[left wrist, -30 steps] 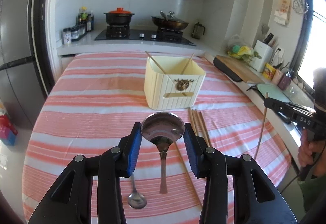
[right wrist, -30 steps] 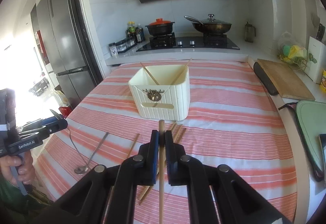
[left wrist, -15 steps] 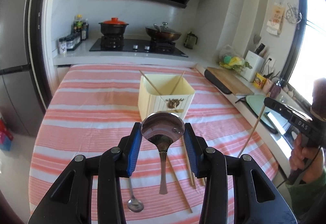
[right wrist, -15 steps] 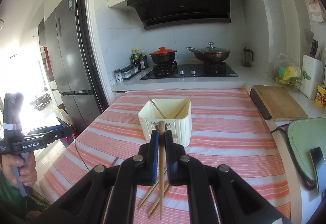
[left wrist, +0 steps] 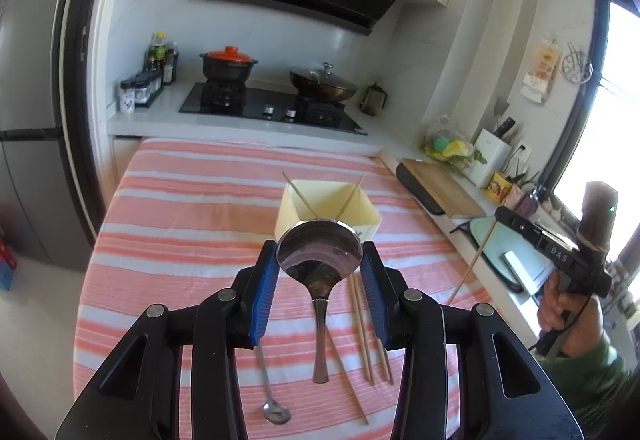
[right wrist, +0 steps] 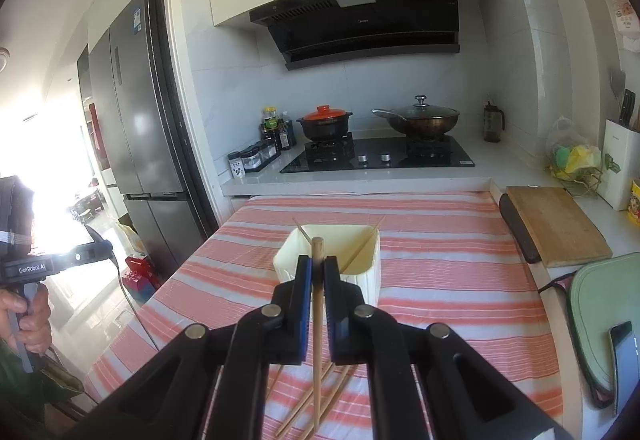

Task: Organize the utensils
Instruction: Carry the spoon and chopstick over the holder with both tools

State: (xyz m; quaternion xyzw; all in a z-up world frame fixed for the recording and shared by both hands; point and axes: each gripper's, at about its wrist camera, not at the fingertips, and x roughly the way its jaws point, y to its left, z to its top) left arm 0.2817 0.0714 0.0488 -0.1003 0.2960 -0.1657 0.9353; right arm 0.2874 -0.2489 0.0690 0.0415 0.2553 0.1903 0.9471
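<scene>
Striped in coral and white, the tablecloth (left wrist: pixel 192 208) covers a long table that runs up to a pale counter carrying a black hob (right wrist: pixel 378 157); on the hob sit a black pot with an orange lid (right wrist: pixel 325 122) and a lidded wok (right wrist: pixel 420 118), under a black extractor hood (right wrist: pixel 362 22). A steel fridge (right wrist: pixel 136 128) stands at the left of the right wrist view, and a wooden cutting board (right wrist: pixel 554 226) lies on the side counter. Near the middle of the table stands a cream utensil box (left wrist: pixel 327 210) holding 2 chopsticks that lean crossed against opposite walls. The left gripper (left wrist: pixel 320 290) pinches a large steel ladle (left wrist: pixel 320 260) by the rim of its bowl, blue pads touching both sides, handle hanging down above the cloth. The right gripper (right wrist: pixel 318 294) is clamped narrow on 1 wooden chopstick (right wrist: pixel 317 340), held roughly upright in front of the box. On the cloth below lie several loose chopsticks (left wrist: pixel 362 328) and a small spoon (left wrist: pixel 272 392), the spoon just left of the ladle's handle in the left wrist view.
</scene>
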